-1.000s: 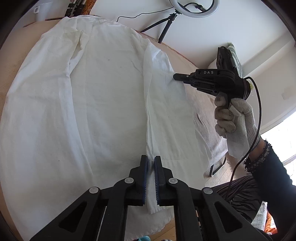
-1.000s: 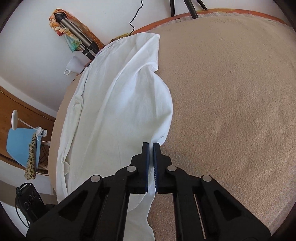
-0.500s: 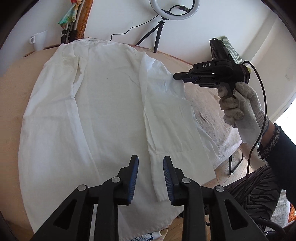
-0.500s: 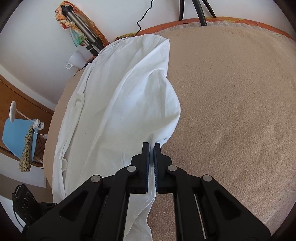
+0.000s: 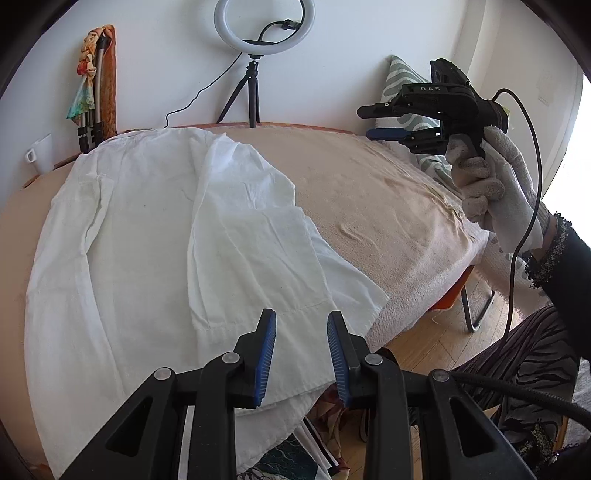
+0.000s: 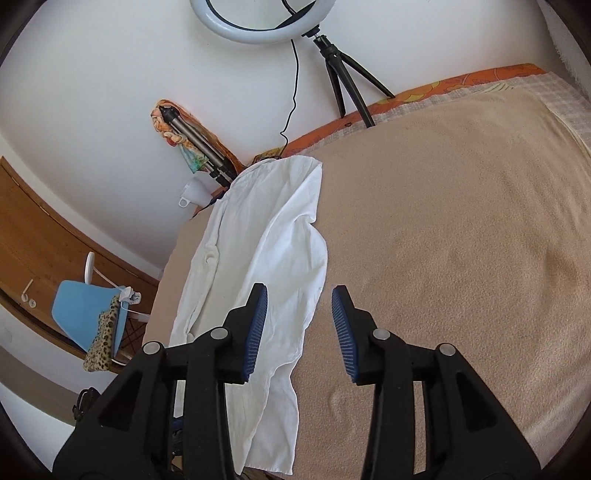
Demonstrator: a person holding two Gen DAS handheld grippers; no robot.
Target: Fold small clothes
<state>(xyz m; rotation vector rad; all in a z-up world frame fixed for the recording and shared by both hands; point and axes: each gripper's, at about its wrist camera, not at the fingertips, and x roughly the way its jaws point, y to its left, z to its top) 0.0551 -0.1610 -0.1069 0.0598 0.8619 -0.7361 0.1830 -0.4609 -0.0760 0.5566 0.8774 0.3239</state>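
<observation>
A white shirt (image 5: pixel 147 258) lies flat on the beige blanket (image 5: pixel 369 192), its right side folded inward over the body. My left gripper (image 5: pixel 301 350) is open and empty, raised above the shirt's near hem. My right gripper (image 6: pixel 299 325) is open and empty, lifted above the shirt's right edge; it also shows in the left wrist view (image 5: pixel 373 122), held up in a gloved hand. The shirt appears in the right wrist view (image 6: pixel 273 258) along the blanket's left side.
A ring light on a tripod (image 5: pixel 264 33) stands at the far edge. A white mug (image 5: pixel 38 153) and bundled tripod legs (image 5: pixel 92 107) are at the far left. A patterned cushion (image 5: pixel 413 92) is at the far right. The near right edge drops to wooden floor (image 5: pixel 424 343).
Both grippers have let go of the shirt, opened and pulled up and back. The folded right side now lies on the shirt body.
</observation>
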